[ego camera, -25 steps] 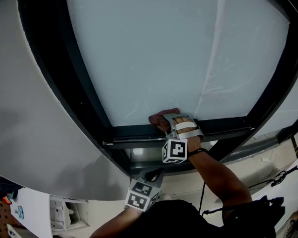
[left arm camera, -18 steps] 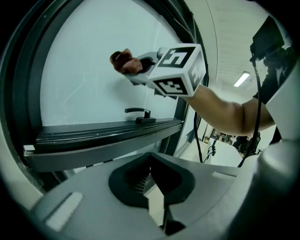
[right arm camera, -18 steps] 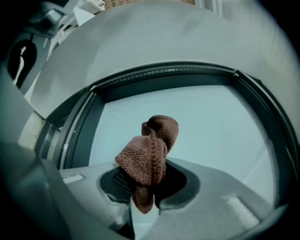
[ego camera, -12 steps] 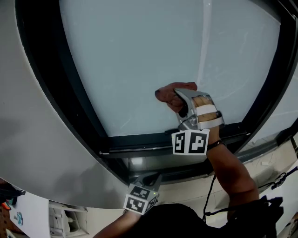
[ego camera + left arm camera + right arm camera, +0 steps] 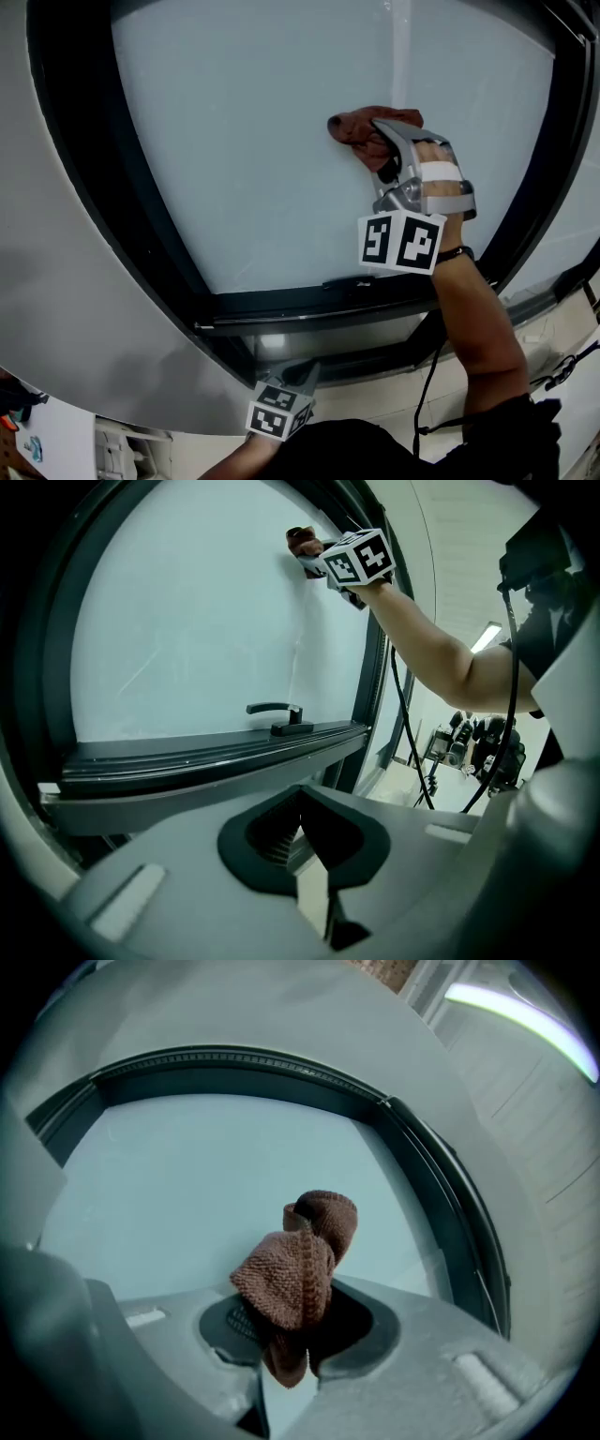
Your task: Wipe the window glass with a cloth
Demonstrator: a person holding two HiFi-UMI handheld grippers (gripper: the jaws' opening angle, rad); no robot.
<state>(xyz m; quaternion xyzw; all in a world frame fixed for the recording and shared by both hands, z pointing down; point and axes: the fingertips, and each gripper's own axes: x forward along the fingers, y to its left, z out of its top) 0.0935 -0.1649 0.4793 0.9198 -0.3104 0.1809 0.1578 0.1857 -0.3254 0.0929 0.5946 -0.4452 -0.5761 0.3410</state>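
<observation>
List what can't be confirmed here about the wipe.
Cloth to glass contact: head view, the right gripper covers it; right gripper view, the cloth's own bunch does.
Window frame top: cut off by the head view's upper edge.
Smears on the glass: too faint in every view.

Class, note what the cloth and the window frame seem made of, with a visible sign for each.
The cloth looks like brown knitted fabric, by its ribbed loops. The window frame is dark, smooth, faintly glossy: probably painted metal, possibly plastic.

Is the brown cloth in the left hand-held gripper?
No, the brown cloth is pinched in the right hand-held gripper, while the left hand-held gripper holds nothing.
</observation>
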